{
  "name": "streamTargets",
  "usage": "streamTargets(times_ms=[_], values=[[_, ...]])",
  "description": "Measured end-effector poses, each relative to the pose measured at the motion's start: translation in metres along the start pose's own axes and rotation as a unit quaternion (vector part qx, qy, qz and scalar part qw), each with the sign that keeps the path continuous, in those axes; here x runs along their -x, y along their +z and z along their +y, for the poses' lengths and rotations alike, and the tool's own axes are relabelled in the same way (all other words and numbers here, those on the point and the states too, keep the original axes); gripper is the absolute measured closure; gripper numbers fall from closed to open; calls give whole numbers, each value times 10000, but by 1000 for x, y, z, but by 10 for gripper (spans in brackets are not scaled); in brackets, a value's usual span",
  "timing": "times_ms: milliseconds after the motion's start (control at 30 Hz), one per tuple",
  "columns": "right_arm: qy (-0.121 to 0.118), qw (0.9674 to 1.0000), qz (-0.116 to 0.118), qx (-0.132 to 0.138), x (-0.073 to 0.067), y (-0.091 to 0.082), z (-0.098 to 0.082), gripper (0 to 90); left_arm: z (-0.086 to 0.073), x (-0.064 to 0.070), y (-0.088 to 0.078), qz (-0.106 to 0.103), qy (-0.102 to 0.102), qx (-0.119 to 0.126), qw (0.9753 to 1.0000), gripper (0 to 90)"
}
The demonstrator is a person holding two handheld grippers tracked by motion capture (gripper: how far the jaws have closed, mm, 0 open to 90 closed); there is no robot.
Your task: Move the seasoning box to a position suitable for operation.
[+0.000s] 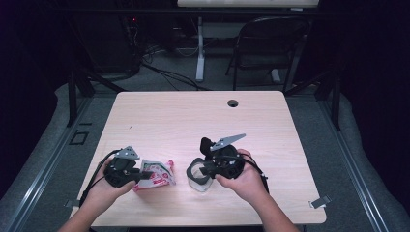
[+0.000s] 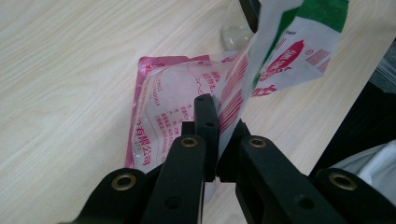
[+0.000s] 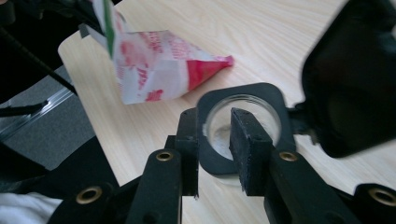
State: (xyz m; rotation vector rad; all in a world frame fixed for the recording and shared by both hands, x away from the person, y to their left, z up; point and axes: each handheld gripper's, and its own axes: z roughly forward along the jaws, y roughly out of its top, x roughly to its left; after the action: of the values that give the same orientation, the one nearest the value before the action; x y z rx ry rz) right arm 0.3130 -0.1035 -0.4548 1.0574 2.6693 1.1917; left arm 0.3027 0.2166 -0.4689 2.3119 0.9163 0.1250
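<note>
A red, white and green plastic pouch point(image 1: 157, 176) point(image 2: 177, 93) point(image 3: 159, 65) lies at the table's front left, one end lifted. My left gripper point(image 1: 142, 175) point(image 2: 223, 116) is shut on that raised edge. Just to its right is a clear jar point(image 1: 199, 175) with a black square collar point(image 3: 243, 91) and something whitish at its bottom. Its black flip lid point(image 1: 206, 144) point(image 3: 355, 79) stands open. My right gripper point(image 1: 205, 169) point(image 3: 215, 116) has one jaw outside the collar and one inside the mouth, shut on the jar's wall.
The pale wooden table point(image 1: 193, 116) has a cable hole point(image 1: 233, 103) near its far edge. A metal clip point(image 1: 319, 202) sits on the front right corner. A black chair point(image 1: 270, 43) and a desk leg stand beyond the table.
</note>
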Motion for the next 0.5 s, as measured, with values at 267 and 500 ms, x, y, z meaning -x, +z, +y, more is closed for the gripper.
streamTargets(times_ms=[267, 500], values=[[-114, 9995, 260, -114, -9, 16, 7, 729, 5, 4, 7, -79, 28, -9, 10000, 900], [-323, 9980, 471, -256, -22, 31, 13, 684, 8, 7, 12, -66, 23, 25, 10000, 900]])
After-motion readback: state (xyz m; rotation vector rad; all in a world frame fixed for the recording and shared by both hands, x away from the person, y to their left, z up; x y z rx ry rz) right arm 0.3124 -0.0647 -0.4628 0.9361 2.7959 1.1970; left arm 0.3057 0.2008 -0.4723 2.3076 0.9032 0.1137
